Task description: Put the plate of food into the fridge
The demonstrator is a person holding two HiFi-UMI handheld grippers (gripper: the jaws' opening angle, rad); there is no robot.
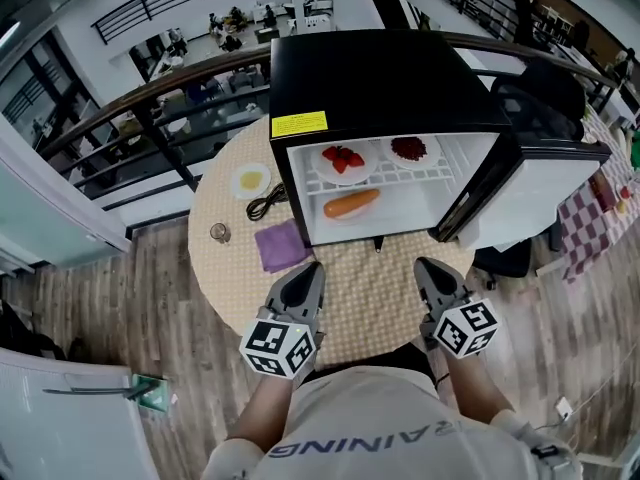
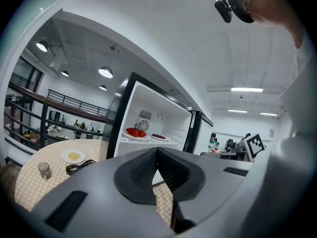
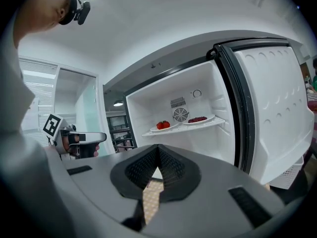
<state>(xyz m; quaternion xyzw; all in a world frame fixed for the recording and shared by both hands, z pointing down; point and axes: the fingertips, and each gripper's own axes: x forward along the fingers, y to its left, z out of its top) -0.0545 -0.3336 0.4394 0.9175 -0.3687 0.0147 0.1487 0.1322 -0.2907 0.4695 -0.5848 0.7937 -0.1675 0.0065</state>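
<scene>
A black mini fridge (image 1: 380, 78) stands on the round table (image 1: 370, 298) with its door (image 1: 530, 193) swung open to the right. Its upper shelf holds a plate of strawberries (image 1: 343, 160) (image 2: 136, 132) (image 3: 163, 125) and a plate of dark red berries (image 1: 408, 149) (image 3: 197, 119). A carrot (image 1: 351, 204) lies on the level below. A small plate of yellow food (image 1: 250, 180) (image 2: 73, 156) sits on the table left of the fridge. My left gripper (image 1: 310, 271) (image 2: 157, 150) and right gripper (image 1: 428, 268) (image 3: 158, 148) hover side by side in front of the fridge. Both are shut and hold nothing.
A black cable (image 1: 266, 204), a purple cloth (image 1: 281, 245) and a small glass (image 1: 220, 232) lie on the table left of the fridge. A dark railing (image 1: 150, 98) runs behind the table. A black chair (image 1: 505, 258) stands under the open door.
</scene>
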